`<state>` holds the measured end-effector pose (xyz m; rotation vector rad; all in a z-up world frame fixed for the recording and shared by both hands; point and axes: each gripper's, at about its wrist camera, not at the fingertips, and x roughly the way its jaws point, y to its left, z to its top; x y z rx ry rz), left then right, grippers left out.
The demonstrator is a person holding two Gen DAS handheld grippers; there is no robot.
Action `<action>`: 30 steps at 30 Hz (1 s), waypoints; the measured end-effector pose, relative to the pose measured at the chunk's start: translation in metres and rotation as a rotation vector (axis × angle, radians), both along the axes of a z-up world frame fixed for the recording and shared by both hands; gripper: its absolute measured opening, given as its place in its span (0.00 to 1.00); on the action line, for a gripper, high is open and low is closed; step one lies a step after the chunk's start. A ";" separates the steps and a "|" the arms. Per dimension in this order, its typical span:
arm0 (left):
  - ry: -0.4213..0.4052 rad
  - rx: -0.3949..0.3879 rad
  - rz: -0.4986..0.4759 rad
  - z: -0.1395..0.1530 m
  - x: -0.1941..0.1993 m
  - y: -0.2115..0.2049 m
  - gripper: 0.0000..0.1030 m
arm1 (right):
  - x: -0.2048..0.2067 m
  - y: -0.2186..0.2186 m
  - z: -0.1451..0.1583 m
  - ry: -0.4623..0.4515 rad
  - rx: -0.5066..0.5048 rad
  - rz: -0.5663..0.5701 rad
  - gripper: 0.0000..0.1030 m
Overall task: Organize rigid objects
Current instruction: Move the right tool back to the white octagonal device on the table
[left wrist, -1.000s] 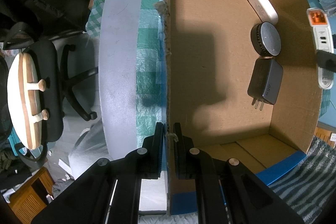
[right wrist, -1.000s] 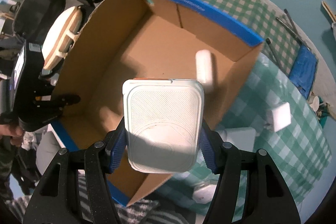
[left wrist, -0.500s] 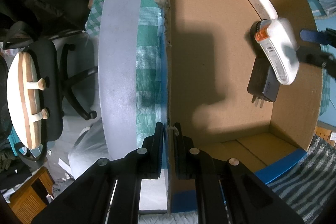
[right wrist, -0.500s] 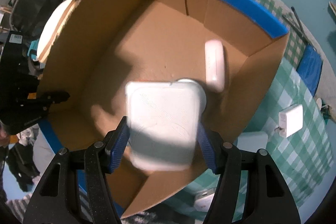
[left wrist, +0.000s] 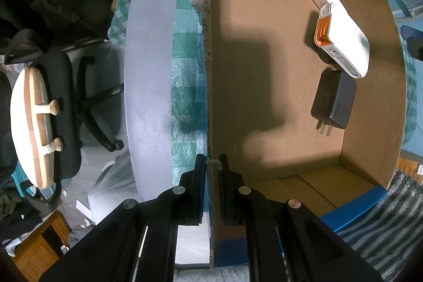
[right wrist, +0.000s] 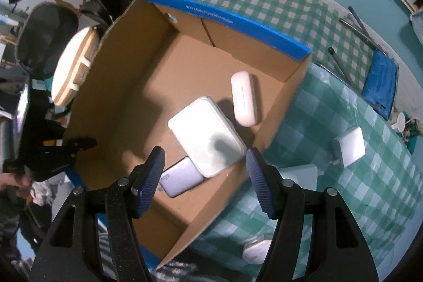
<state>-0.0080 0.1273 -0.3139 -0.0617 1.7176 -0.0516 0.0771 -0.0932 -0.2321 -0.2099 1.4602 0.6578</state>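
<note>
Three rigid objects show inside the open brown cardboard box with blue rim (right wrist: 232,25): one white oblong case (right wrist: 243,102) near the far blue edge, one white flat power bank with an orange end (left wrist: 343,42) in the middle of the right wall, and one dark grey plug charger (left wrist: 333,102) partly under it. The left gripper (left wrist: 211,163) is closed tight on the box's left wall, one finger on each side of the cardboard. The right gripper (right wrist: 205,171) hangs above the box; its blue-padded jaws have just been opening, stand wide apart and hold nothing. Two white chargers (right wrist: 349,146) lie outside on the green checked tablecloth (right wrist: 343,202).
</note>
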 end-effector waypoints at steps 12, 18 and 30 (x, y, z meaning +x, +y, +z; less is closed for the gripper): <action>-0.002 0.000 -0.005 0.001 0.001 -0.001 0.08 | -0.010 -0.040 0.021 -0.005 0.006 -0.052 0.67; -0.002 0.000 -0.007 0.001 0.001 -0.002 0.08 | -0.015 -0.070 0.015 0.017 -0.036 -0.112 0.67; 0.001 0.000 -0.009 -0.001 0.000 -0.003 0.10 | -0.034 -0.138 -0.027 0.134 -0.131 -0.274 0.67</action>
